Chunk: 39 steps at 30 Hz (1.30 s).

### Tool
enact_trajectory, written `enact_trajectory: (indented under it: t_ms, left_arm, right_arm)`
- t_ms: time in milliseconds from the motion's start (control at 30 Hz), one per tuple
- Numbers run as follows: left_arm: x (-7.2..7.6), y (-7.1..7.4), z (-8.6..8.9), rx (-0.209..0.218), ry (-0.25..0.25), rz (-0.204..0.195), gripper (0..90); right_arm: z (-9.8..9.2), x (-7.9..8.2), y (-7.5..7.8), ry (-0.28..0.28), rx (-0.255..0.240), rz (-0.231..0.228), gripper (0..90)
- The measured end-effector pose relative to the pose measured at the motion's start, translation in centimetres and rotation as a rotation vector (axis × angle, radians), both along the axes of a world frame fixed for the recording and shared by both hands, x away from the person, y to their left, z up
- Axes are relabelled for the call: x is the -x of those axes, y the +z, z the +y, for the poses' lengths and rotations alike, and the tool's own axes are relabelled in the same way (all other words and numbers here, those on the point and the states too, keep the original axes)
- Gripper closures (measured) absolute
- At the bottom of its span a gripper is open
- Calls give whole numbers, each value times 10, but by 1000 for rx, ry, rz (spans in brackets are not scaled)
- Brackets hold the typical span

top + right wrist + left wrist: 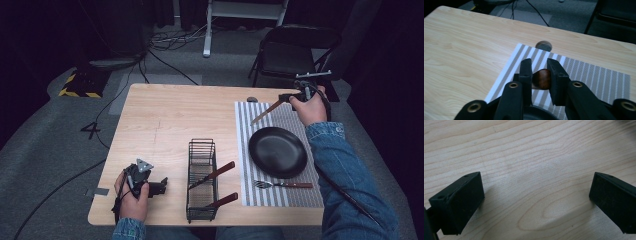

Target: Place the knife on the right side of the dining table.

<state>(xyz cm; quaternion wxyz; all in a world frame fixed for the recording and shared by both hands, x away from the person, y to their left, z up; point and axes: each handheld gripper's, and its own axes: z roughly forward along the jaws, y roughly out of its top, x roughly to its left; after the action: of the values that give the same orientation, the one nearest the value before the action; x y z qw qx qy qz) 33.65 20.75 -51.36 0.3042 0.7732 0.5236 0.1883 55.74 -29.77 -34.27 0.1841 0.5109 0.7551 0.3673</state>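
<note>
My right gripper (288,97) hovers over the far edge of the striped placemat (300,117), shut on the brown wooden handle of a utensil (270,108) whose metal end slants down and left. In the right gripper view the rounded handle end (543,79) is pinched between the two pads of the right gripper (539,68). A black plate (277,151) lies on the mat with a fork (282,184) just in front of it. My left gripper (160,186) rests low at the table's front left, jaws wide apart over bare wood (536,190), holding nothing.
A black wire basket (202,150) stands mid-table near the front edge, holding two wooden-handled utensils (216,173) (223,200). A round cable hole (543,45) sits just beyond the mat. A folding chair (295,50) stands behind the table.
</note>
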Motion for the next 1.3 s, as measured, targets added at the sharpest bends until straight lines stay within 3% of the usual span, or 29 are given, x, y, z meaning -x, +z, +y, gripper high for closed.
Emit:
enact_trajectory:
  t_ms: [300, 567, 1000, 1300]
  left_arm:
    - [0, 0, 0, -1, -1, 0, 0]
    - [0, 0, 0, -1, -1, 0, 0]
    - [0, 0, 0, 0, 0, 0, 0]
    - [0, 0, 0, 1, 1, 0, 0]
  right_arm:
    - [-12, -7, -14, -62, 67, -15, 658]
    - [-33, -11, -35, -106, 60, 6, 583]
    - [-43, -16, -55, -131, 89, 28, 495]
    - [-48, -17, -66, -155, 83, 37, 451]
